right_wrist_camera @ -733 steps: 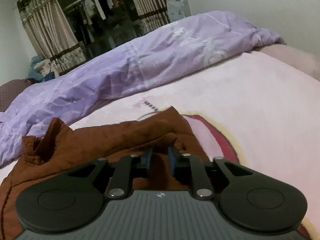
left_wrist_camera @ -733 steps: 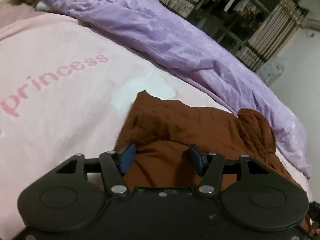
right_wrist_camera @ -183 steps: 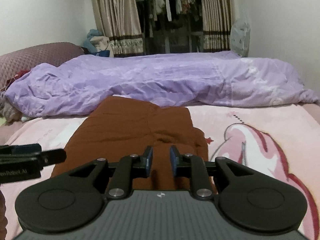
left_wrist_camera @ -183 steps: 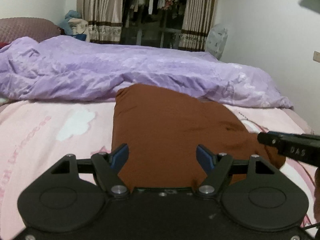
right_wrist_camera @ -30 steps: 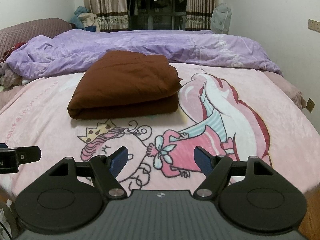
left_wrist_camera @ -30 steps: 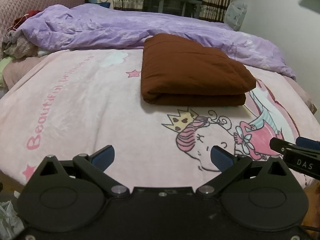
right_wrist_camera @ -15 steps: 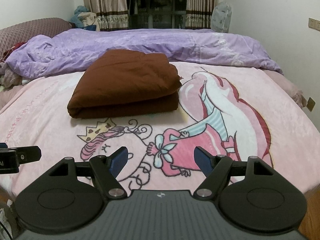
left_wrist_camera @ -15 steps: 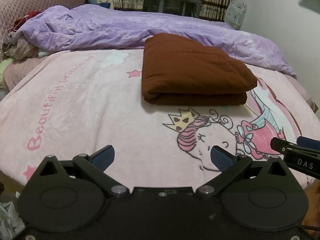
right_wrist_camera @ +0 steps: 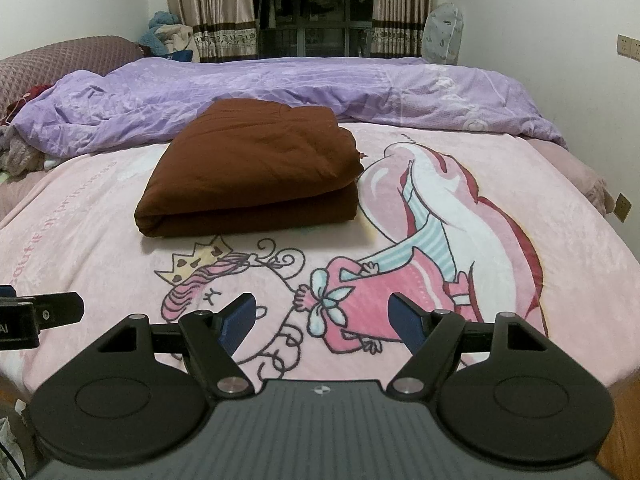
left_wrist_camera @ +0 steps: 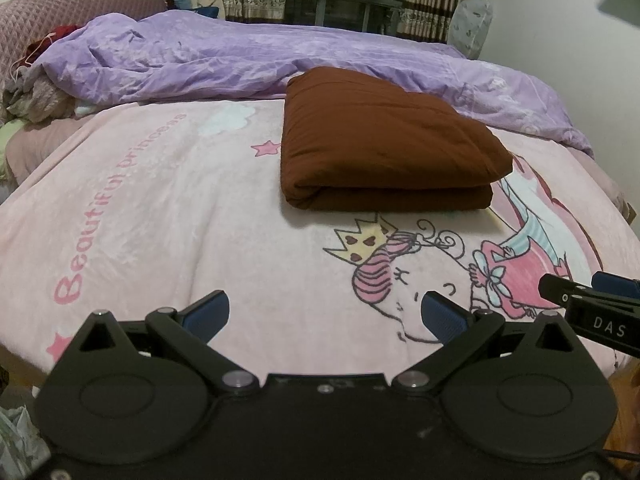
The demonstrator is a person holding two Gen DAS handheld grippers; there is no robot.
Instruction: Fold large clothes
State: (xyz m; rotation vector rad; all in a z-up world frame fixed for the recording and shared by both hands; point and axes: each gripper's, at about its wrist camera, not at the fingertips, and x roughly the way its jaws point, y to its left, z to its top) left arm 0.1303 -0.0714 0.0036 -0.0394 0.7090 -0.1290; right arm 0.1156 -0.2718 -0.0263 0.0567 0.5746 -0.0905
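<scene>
**Folded brown garment at rest on the bed, both tools withdrawn**

The bed (right_wrist_camera: 560, 216), covered by a pink princess blanket (left_wrist_camera: 168, 216), fills both views; a purple duvet (right_wrist_camera: 280, 88) lies bunched along its far side. The brown garment (right_wrist_camera: 256, 164) sits on the blanket just in front of the duvet, folded into a thick rectangular stack with its rounded fold edge facing the cameras. It appears soft, bulky and limp: a judgement from its puffed layers. If it is lifted, support from beneath at both short ends would likely keep the layers from sliding apart. The left tool (left_wrist_camera: 324, 316) and the right tool (right_wrist_camera: 322, 320) hover over the near edge of the bed, well apart from the garment, jaws spread wide and empty.
</scene>
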